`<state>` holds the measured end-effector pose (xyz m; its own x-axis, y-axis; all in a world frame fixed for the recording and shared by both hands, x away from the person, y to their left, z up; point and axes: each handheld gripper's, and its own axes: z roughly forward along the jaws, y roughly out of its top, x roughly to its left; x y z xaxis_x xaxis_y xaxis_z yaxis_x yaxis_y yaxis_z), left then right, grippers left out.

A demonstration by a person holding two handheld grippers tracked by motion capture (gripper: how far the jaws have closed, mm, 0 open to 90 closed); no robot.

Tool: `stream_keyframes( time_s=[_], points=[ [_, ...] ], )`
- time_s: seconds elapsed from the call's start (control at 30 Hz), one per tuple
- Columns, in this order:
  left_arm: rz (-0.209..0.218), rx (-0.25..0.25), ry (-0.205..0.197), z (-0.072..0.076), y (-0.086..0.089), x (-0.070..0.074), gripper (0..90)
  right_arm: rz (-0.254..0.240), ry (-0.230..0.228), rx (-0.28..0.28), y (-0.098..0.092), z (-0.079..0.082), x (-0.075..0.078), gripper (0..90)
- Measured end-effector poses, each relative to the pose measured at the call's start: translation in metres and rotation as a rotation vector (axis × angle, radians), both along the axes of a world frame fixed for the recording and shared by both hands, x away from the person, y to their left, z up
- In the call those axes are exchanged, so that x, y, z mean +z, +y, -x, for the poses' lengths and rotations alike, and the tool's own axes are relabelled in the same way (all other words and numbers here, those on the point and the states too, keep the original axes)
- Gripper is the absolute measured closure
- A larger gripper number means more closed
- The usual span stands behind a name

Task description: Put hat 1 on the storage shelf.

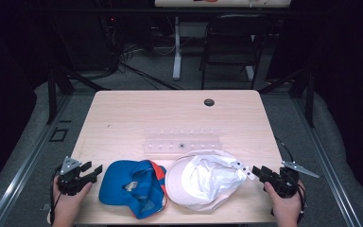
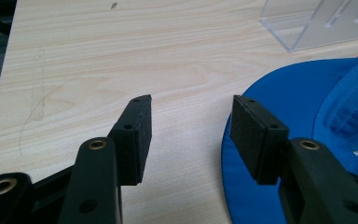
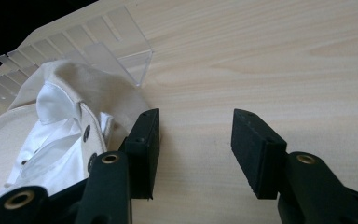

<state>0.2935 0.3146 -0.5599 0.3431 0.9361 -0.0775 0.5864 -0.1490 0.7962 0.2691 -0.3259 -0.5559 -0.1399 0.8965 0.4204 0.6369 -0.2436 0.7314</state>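
High view overlooks whole table from near side; gripper views sit low, close, sharing clear rack.

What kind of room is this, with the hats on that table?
Probably a lab or recording workroom: a light wooden table stands among dark curtains, cables trail on the floor behind, and a person holds a handheld gripper beside two caps.

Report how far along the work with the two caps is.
Nothing looks done: the blue cloth cap and the beige cloth cap lie side by side on the wooden table, near the clear plastic rack. Left gripper and right gripper flank them, open and empty. Grasping remains.
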Motion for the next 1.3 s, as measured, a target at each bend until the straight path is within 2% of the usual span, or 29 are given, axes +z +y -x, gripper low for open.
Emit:
stream_keyframes(
  time_s=[0.07, 0.1, 0.37, 0.47, 0.5, 0.63, 0.87, 1.1, 1.17, 1.2, 1.27, 1.3],
  points=[
    [0.005, 0.004, -0.002, 0.0, 0.0, 0.0, 49.1, -0.01, 0.012, 0.003, -0.002, 0.0, -0.001, 52.8],
    [0.002, 0.005, 0.009, 0.0, 0.0, 0.001, 49.2, -0.034, 0.011, 0.002, -0.003, 0.001, -0.002, 52.7],
    [-0.005, -0.005, 0.028, 0.001, -0.001, -0.002, 49.2, -0.038, 0.001, 0.002, -0.002, 0.0, 0.001, 52.0],
    [-0.012, -0.005, 0.022, 0.004, -0.001, 0.0, 49.0, -0.01, 0.0, 0.007, 0.0, 0.0, 0.006, 51.5],
    [-0.018, -0.009, 0.02, 0.006, -0.002, 0.0, 48.6, -0.036, -0.009, 0.008, 0.003, -0.001, 0.008, 50.9],
    [-0.027, -0.015, 0.013, 0.007, -0.003, 0.0, 48.2, -0.027, -0.006, 0.014, 0.004, -0.001, 0.014, 49.4],
    [-0.039, -0.026, 0.01, 0.008, -0.004, 0.0, 47.4, -0.048, 0.009, 0.013, 0.007, -0.001, 0.03, 48.7],
    [-0.047, -0.041, 0.009, 0.009, -0.01, 0.001, 47.0, -0.068, 0.042, 0.034, 0.008, -0.004, 0.046, 47.8],
    [-0.047, -0.045, 0.009, 0.009, -0.01, 0.001, 47.1, -0.052, 0.056, 0.052, 0.009, -0.007, 0.051, 47.8],
    [-0.047, -0.046, 0.009, 0.009, -0.01, 0.002, 47.3, -0.041, 0.08, 0.07, 0.01, -0.01, 0.056, 47.4],
    [-0.043, -0.043, 0.001, 0.009, -0.01, 0.001, 47.5, -0.047, 0.081, 0.073, 0.012, -0.011, 0.058, 47.4],
    [-0.043, -0.043, 0.003, 0.009, -0.009, 0.002, 47.6, -0.039, 0.103, 0.099, 0.012, -0.014, 0.063, 47.0]
  ],
)
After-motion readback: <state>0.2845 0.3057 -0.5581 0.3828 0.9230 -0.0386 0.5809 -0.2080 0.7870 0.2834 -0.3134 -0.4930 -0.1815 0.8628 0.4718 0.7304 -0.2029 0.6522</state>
